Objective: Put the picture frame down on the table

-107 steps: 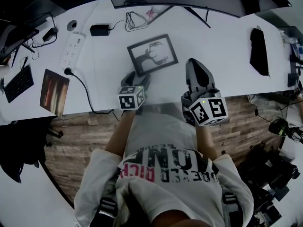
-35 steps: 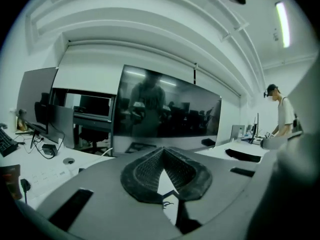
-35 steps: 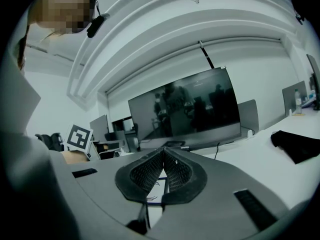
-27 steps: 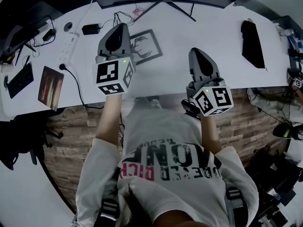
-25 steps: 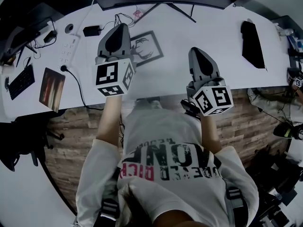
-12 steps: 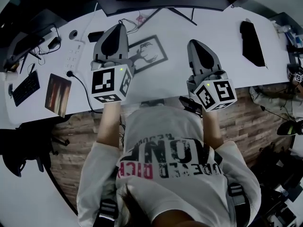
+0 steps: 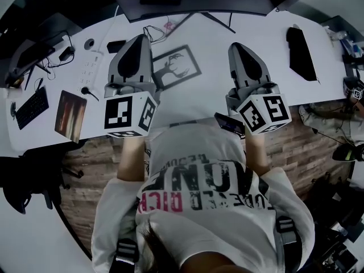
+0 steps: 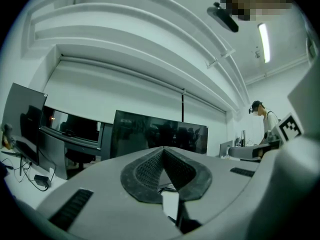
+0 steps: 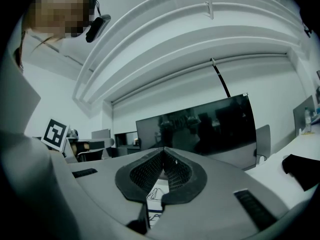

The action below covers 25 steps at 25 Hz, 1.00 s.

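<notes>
Now, picture frame (image 7: 177,67) flat on table (image 7: 206,91), left tool (image 7: 138,38) and right tool (image 7: 238,46) flanking — both closed, empty.

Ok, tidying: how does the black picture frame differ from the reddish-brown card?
The black picture frame shows a deer silhouette inside a dark border; the reddish-brown card is borderless. The frame lies midway across the white table, the card at its near edge. Both lie flat.

left gripper (image 7: 138,40): jaws closed, level | right gripper (image 7: 237,47): jaws closed, level
</notes>
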### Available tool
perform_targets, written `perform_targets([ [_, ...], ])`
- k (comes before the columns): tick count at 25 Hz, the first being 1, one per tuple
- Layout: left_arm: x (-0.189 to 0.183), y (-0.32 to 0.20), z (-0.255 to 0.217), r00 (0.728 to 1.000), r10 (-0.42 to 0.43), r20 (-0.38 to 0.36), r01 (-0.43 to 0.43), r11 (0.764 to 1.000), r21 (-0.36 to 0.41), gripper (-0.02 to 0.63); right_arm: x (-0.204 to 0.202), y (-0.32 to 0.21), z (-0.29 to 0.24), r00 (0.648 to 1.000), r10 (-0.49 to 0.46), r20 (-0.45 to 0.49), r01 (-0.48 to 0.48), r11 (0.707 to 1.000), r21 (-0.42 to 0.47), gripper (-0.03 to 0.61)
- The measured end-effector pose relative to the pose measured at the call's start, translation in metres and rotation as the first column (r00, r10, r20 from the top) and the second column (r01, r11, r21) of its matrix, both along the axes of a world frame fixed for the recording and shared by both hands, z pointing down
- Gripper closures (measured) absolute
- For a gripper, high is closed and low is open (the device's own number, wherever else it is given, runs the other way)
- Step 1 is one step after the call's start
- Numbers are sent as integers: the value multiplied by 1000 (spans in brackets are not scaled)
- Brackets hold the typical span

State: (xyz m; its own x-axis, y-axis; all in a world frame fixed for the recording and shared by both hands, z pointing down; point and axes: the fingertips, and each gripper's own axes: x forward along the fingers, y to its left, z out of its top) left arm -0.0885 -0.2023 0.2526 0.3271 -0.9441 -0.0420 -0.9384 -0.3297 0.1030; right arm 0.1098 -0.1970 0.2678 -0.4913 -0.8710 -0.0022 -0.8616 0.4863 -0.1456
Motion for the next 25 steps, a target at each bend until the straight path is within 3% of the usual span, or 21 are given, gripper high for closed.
perform_targets([
  [15, 0, 40, 5, 997, 7, -71, -8, 1000, -25, 612, -22, 40, -14, 999, -40, -4, 40, 999, 26, 578],
  [25, -4, 70, 6, 997, 35, -72, -36, 999, -16, 612, -24, 77, -11, 1000, 12, -13, -11, 1000, 20, 578],
])
